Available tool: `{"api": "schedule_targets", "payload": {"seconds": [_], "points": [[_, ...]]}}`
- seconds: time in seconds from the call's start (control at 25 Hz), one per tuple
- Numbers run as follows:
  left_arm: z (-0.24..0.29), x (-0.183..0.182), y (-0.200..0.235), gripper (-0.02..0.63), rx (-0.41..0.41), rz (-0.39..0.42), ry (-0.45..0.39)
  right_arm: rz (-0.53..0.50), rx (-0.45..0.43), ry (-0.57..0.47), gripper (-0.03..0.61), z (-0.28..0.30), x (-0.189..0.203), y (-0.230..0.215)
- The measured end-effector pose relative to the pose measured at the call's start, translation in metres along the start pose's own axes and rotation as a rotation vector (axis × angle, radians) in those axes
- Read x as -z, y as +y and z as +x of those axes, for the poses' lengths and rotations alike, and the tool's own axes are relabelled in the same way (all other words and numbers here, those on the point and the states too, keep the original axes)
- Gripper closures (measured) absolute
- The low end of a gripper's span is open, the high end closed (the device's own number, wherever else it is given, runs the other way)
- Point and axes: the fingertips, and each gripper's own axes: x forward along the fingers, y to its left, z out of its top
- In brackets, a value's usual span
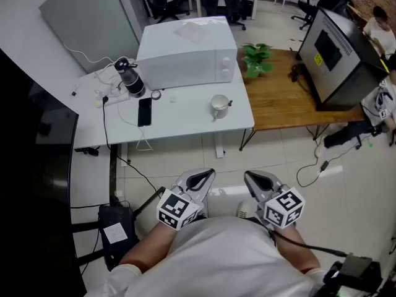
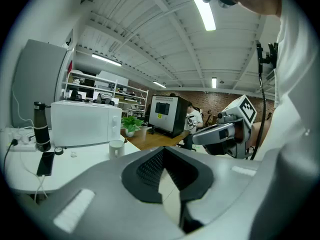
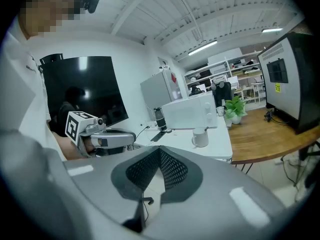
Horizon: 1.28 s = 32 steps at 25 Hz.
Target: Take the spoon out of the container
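Spoon [image 1: 229,103] stands in the white mug [image 1: 218,107], its handle leaning out over the rim to the right. The mug sits near the right front corner of the white table [image 1: 179,121], well away from both grippers.

Further left on that table a dark bottle [image 1: 130,78] stands among white cables, with a black phone [image 1: 144,112] lying flat just in front of it. A white microwave [image 1: 185,51] fills the back of the table behind the mug. To the right, a small green plant [image 1: 255,58] sits on the edge of an adjoining wooden table [image 1: 291,101], beside a large black cabinet with a screen [image 1: 334,51].

The person stands back from the table with both forearms drawn in against the white shirt, elbows bent, the tools held low over the pale floor. The left gripper [image 1: 203,179] points forward toward the table, its marker cube [image 1: 178,209] facing up; its jaws meet at the tips with nothing between them. Just beside it, the right gripper [image 1: 257,181] is held level and roughly parallel, also pointing forward, its jaws likewise pressed together and empty.
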Motion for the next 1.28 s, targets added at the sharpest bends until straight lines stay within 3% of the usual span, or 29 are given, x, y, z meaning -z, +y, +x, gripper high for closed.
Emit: {"api": "schedule_targets", "payload": {"seconds": [0.44, 0.64, 0.92, 1.28], "points": [[-0.027, 0.011, 0.037, 0.611, 0.051, 0.014, 0.007, 0.003, 0.045, -0.017, 0.572, 0.04, -0.001, 0.031], [-0.027, 0.014, 0.055, 0.611, 0.059, -0.017, 0.003, 0.0, 0.052, 0.017, 0.572, 0.057, -0.001, 0.033], [-0.005, 0.011, 0.083, 0.609, 0.05, -0.038, 0.005, -0.01, 0.05, 0.025, 0.572, 0.085, -0.019, 0.003], [0.071, -0.022, 0.13, 0.609, -0.037, -0.057, 0.006, -0.026, -0.052, 0.04, 0.571, 0.125, -0.069, -0.084]]}}
